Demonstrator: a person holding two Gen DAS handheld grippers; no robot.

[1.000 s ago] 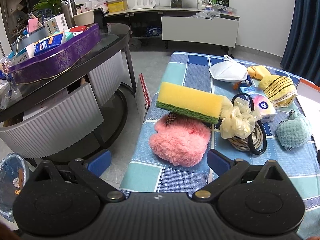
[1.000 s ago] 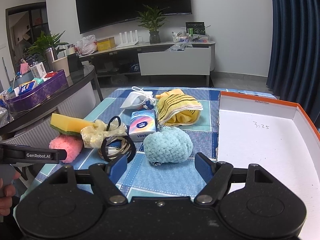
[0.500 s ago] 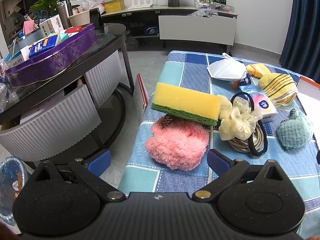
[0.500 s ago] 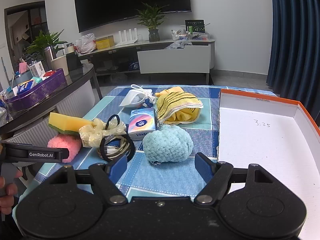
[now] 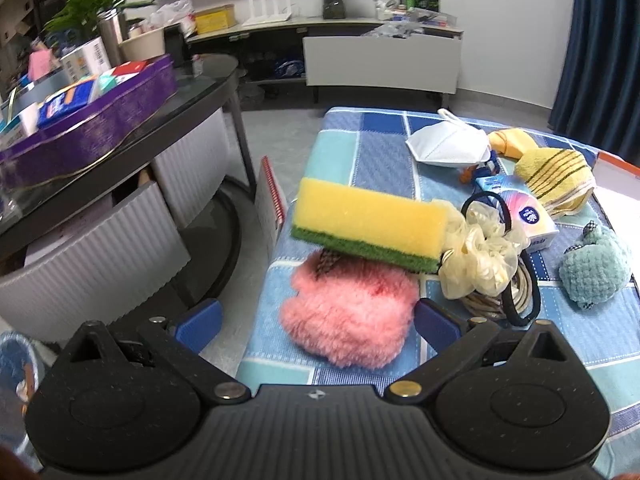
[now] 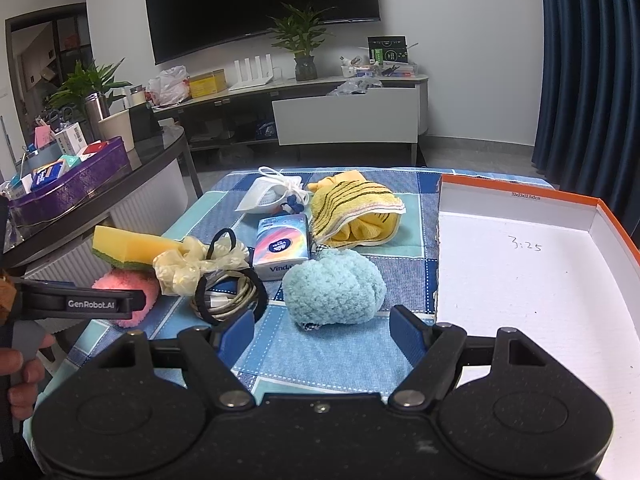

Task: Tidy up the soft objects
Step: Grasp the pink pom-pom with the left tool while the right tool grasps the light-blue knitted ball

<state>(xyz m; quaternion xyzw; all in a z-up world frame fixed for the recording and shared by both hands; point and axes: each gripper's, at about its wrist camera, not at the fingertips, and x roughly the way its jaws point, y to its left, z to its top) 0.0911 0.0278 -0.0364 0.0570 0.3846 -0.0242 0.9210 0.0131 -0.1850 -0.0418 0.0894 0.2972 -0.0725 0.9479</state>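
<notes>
The counter with the blue checked cloth [image 6: 400, 236] holds a big white box with an orange rim [image 6: 516, 280] on the right (nothing inside it). The left gripper [image 5: 316, 318] has its blue fingers [image 5: 199, 319] spread wide on both sides of the fluffy pink puff [image 5: 348, 312], not squeezing it. A yellow and green sponge [image 5: 368, 226] leans on the puff. The right gripper [image 6: 322, 330] is spread wide too, just in front of the knitted light-blue ball [image 6: 334, 286].

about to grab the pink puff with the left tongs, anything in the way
Nothing visible between them. The left tongs are open with the pink puff right ahead on the cloth. Only its far edge is crowded: the yellow sponge rests over the puff's back, so it may shift when the puff is lifted.
</notes>
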